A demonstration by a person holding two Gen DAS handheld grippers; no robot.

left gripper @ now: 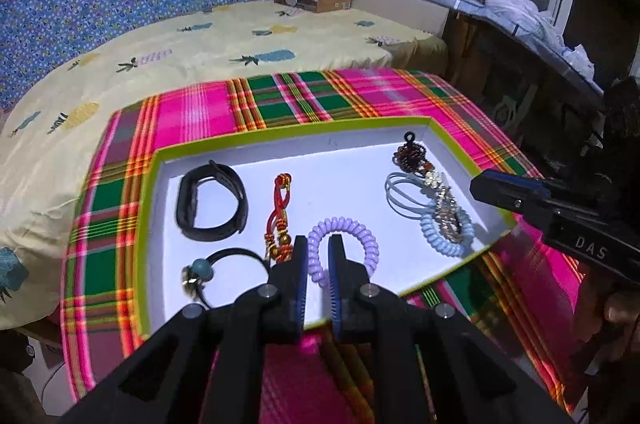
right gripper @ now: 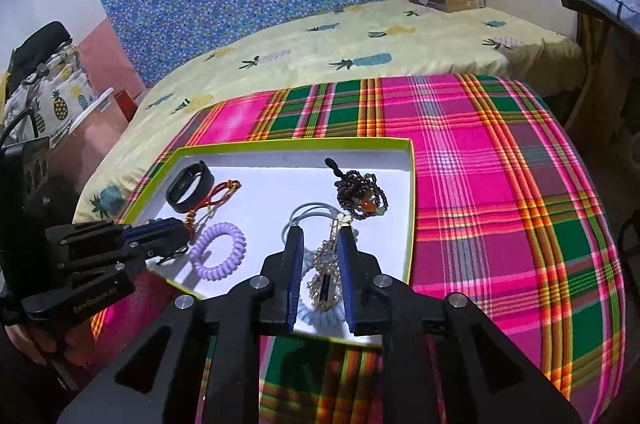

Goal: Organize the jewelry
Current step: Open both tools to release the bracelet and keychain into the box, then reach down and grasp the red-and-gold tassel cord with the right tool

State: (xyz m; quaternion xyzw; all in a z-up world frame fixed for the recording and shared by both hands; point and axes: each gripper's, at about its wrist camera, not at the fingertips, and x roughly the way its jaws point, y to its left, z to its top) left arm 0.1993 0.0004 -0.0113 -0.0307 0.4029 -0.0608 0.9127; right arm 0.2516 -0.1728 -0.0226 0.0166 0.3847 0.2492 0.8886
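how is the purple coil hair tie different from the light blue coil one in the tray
The purple coil tie lies alone on the white tray floor, its loop open and clear. The light blue coil tie sits in a tangle, with a gold chain piece draped over it. Both are spiral coil loops inside the green-rimmed tray.

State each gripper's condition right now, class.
Left gripper: jaws narrowly apart at the purple coil tie; grip cannot be told.
Right gripper: open, gold chain between jaws, not held.
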